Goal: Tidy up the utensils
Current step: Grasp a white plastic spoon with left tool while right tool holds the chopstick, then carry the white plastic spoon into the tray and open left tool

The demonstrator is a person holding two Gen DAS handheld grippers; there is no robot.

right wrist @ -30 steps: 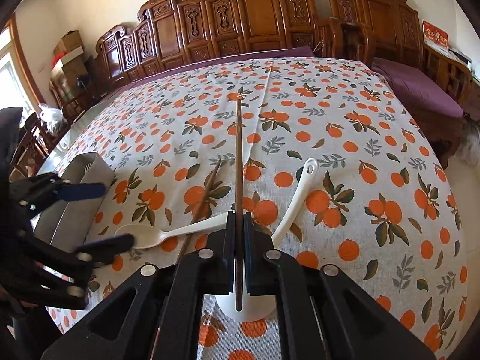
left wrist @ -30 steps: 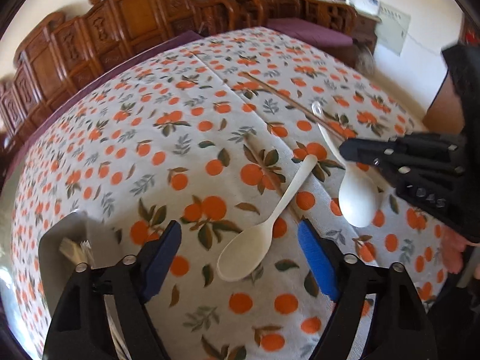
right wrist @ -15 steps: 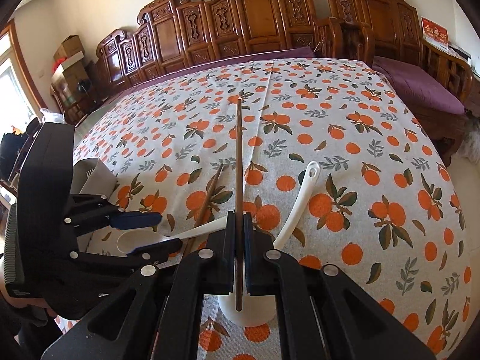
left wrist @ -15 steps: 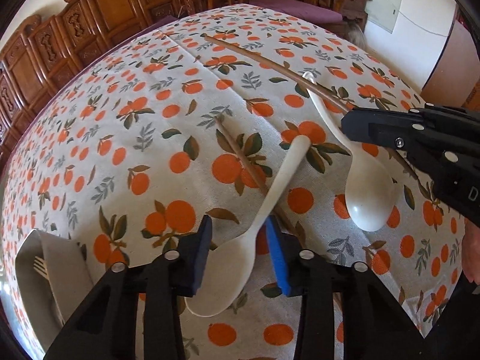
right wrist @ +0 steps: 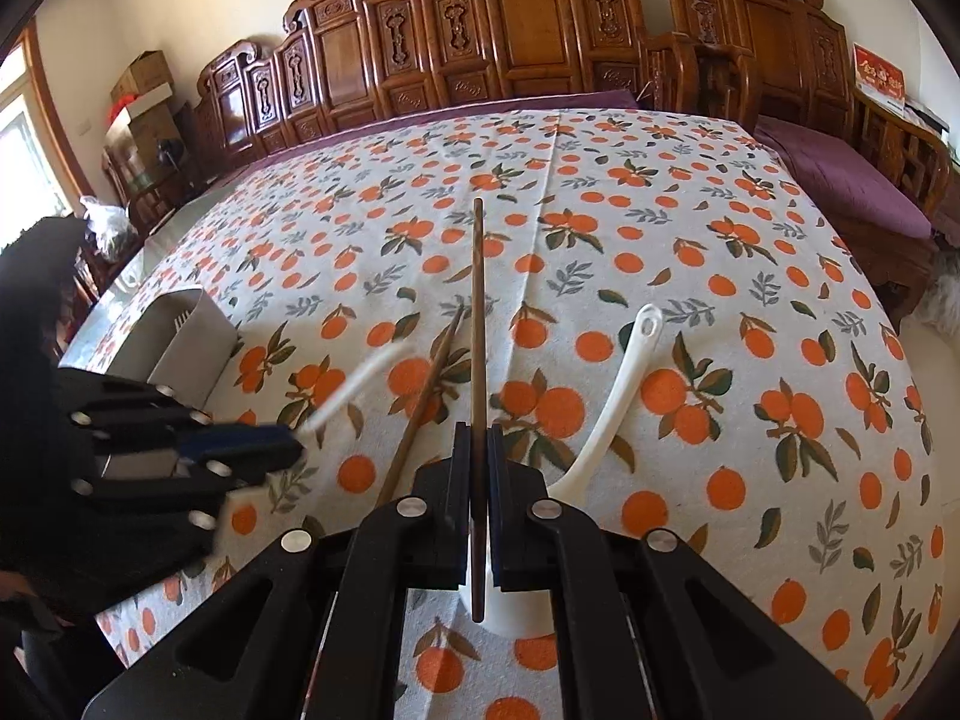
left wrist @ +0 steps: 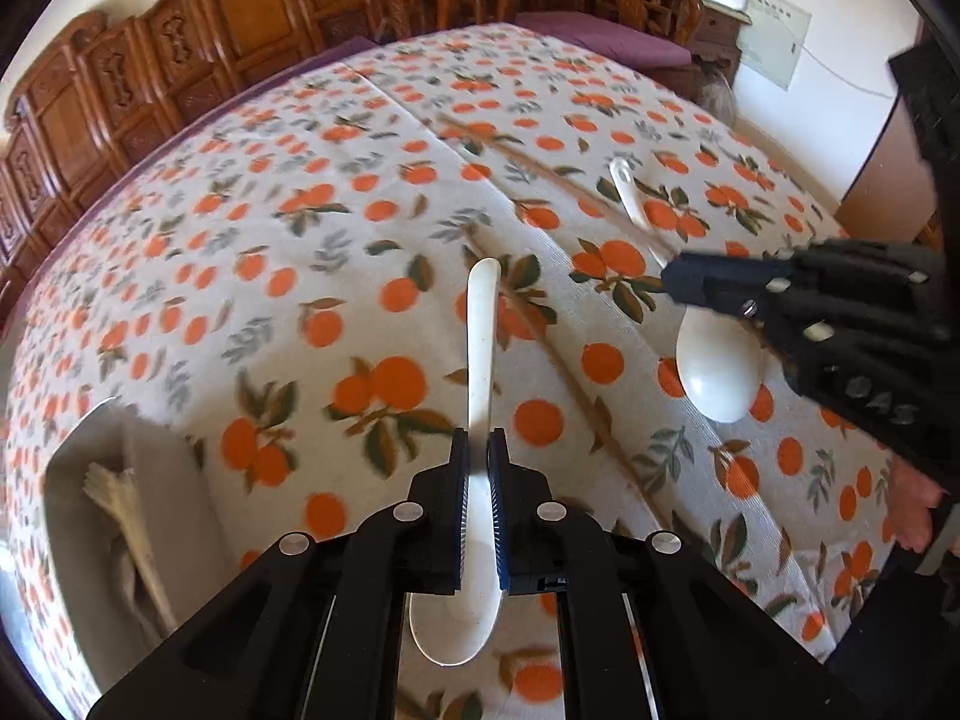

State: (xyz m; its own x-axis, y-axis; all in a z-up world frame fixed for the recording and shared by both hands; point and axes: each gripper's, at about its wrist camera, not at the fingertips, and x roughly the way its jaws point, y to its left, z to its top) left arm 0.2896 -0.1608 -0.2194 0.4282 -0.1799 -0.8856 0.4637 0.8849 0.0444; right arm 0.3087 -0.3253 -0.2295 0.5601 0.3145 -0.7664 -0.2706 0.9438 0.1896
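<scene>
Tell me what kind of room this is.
Probably a home dining or sitting room: a table under an orange-print tablecloth, carved wooden chairs around it, and a bench with a purple cushion.

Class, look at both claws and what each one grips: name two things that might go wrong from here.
1. The left claw has just closed on the spoon with its bowl behind the pads; it may tip.
2. The right claw pinches one chopstick at one end; the long free end may swing or slip.
</scene>
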